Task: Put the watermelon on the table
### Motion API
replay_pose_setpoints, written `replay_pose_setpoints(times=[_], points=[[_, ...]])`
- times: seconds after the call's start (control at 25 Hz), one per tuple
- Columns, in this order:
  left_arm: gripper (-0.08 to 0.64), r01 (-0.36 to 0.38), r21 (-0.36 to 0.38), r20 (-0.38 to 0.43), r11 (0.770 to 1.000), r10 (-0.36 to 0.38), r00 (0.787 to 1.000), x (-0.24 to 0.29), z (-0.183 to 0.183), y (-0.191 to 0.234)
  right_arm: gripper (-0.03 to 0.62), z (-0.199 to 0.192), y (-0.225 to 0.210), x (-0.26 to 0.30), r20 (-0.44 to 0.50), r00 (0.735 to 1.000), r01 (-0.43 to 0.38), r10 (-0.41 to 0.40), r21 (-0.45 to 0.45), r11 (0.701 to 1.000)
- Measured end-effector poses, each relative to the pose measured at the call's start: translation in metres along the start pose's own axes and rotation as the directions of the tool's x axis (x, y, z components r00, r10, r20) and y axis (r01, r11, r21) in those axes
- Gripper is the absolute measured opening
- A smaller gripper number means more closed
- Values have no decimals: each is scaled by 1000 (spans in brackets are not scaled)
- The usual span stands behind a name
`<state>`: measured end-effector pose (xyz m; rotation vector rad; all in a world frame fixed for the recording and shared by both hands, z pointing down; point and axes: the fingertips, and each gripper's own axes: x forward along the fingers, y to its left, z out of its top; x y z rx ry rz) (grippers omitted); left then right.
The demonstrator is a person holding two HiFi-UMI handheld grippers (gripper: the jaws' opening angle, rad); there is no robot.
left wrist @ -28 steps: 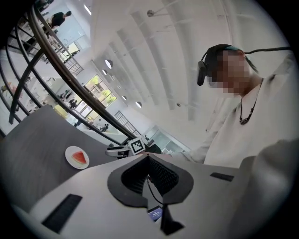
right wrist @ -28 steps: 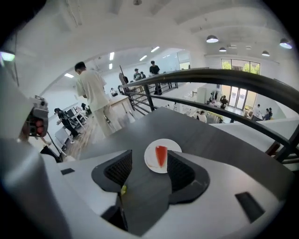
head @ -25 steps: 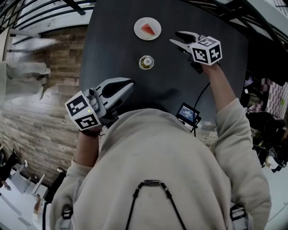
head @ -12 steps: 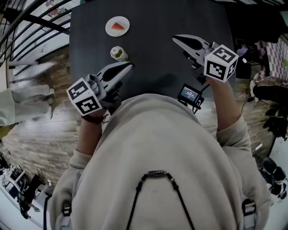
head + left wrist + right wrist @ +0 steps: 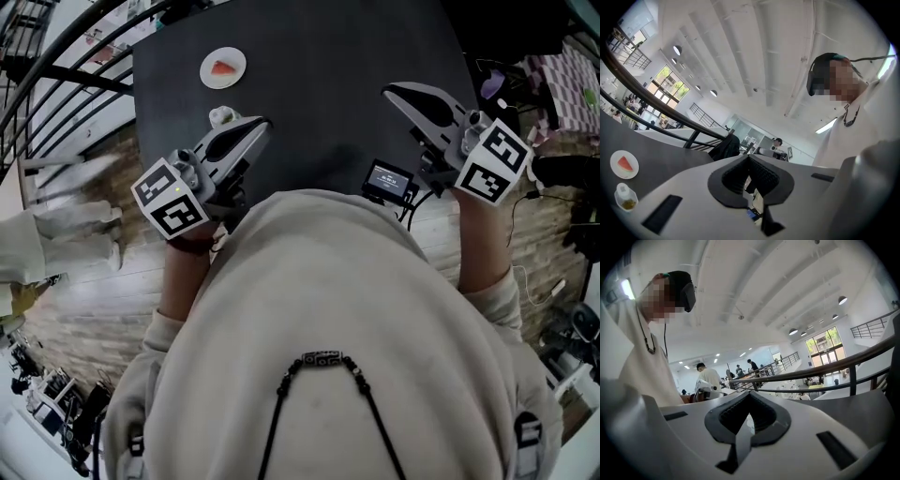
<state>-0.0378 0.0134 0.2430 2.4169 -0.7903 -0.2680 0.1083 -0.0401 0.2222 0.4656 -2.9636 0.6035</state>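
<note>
The dark, matte rectangular table (image 5: 328, 94) fills the top of the head view, and the job on it looks finished. Your left gripper (image 5: 261, 124) hangs over the near edge of the table, close to your chest. Its jaws are pressed together with nothing between them. Your right gripper (image 5: 392, 91) sits on the other side, also over the near edge. Its jaws are closed right up and it too is empty. Both are well apart from the small round white plate (image 5: 208, 75), which rests near the table's far left corner. The red wedge of watermelon (image 5: 221, 67) lies on that plate, so it is on the table as asked. Nearer to you, just beyond the left gripper's tips, stands a small clear jar with a white cap (image 5: 221, 116). As I judge it, nothing is left to place, so you need only keep both grippers clear.
</note>
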Motion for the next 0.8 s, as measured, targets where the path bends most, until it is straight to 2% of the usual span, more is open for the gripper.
replay_pose_setpoints(times=[0.36,0.8], points=[[6,-8,4,-16,1000,8,1000,-4,5,5,15,7,1,-30,69,996,46,-49,57,997],[6,-11,-6,-14,1000,11,1000,-7,0,4,15,6,0,-25,34,998,45,-47,41,998]])
